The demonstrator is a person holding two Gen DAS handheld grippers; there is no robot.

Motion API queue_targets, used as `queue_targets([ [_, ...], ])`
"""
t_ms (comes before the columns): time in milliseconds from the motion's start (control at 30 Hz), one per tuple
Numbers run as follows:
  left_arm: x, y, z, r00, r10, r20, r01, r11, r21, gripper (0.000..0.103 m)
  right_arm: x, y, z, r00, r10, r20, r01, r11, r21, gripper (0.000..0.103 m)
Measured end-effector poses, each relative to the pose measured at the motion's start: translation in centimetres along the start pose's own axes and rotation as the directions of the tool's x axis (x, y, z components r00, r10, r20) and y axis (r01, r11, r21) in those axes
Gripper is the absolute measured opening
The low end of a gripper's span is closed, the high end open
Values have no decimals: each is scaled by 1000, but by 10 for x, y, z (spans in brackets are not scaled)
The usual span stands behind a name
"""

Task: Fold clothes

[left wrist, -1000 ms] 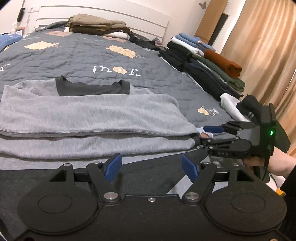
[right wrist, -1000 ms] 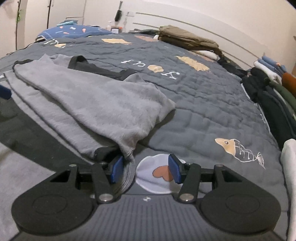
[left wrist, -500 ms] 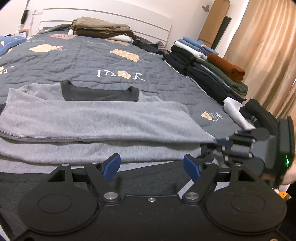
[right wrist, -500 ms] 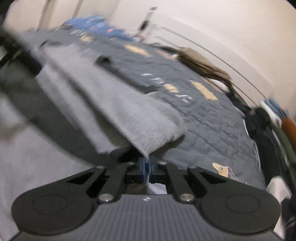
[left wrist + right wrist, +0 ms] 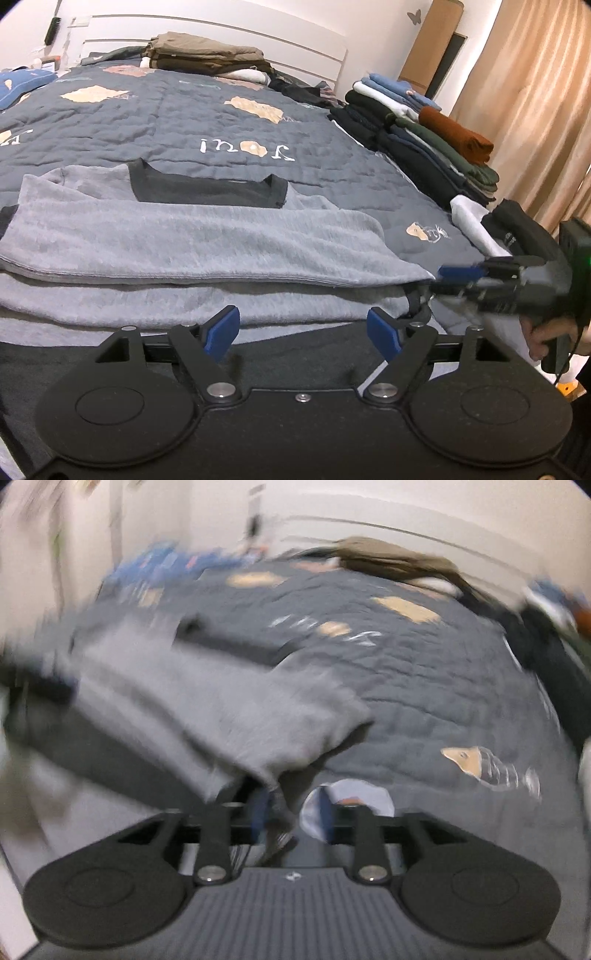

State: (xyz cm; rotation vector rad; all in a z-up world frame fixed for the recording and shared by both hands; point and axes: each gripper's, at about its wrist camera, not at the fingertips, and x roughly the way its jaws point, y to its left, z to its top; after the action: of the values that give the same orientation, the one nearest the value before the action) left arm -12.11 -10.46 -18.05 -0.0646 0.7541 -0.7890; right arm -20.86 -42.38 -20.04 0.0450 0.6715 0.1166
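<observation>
Right tongs [image 5: 291, 808] just reopened | sleeve corner [image 5: 273, 771] between pads; left tongs [image 5: 303, 332] agape

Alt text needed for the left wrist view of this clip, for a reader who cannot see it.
A grey fleece top with a black collar lies part-folded on a dark grey quilted bed cover, with the left gripper open and empty in the foreground. At right, the hand-held right gripper sits at the corner of the top's folded layer; stacks of folded clothes line the bed's right edge.
</observation>
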Motion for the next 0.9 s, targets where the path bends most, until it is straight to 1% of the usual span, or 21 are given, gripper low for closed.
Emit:
queue_targets([
  [67,-3,3,3,1000,0,8,0,1000,-11,75,-2,-23,9,998,39,50,-46,987,154,49],
  [100,-4,4,4,1000,0,12,0,1000,-14,75,0,-36,13,995,81,55,-92,968,235,50],
  [133,-5,6,5,1000,2,15,-1,1000,-17,75,3,-49,17,990,131,58,-143,938,316,51],
  [167,-6,8,6,1000,4,18,-3,1000,-19,75,7,-60,20,987,149,63,-161,915,371,52],
  [200,-7,10,7,1000,6,21,-5,1000,-22,76,12,-67,24,989,135,66,-150,900,408,53],
  [267,-9,14,9,1000,10,26,-9,1000,-28,76,29,-76,30,993,106,55,-119,886,449,53],
  [333,-10,18,11,999,16,29,-15,999,-32,76,51,-78,35,993,114,32,-116,880,461,53],
  [467,-10,24,11,999,32,25,-31,999,-36,76,87,-79,42,993,116,-6,-101,888,450,53],
  [533,-10,26,11,999,39,26,-38,999,-32,76,99,-83,45,996,83,-17,-66,882,466,53],
  [633,-10,30,11,999,50,21,-50,998,-27,76,117,-91,43,995,82,-59,-42,870,492,53],
  [733,-9,35,11,998,66,14,-66,997,-33,76,123,-99,31,993,117,-29,-80,817,571,53],
  [867,-12,39,13,997,79,24,-78,996,-50,76,126,-108,26,980,197,23,-160,715,680,52],
  [900,-13,40,13,996,80,26,-79,995,-53,76,128,-106,26,978,207,19,-163,707,688,52],
])
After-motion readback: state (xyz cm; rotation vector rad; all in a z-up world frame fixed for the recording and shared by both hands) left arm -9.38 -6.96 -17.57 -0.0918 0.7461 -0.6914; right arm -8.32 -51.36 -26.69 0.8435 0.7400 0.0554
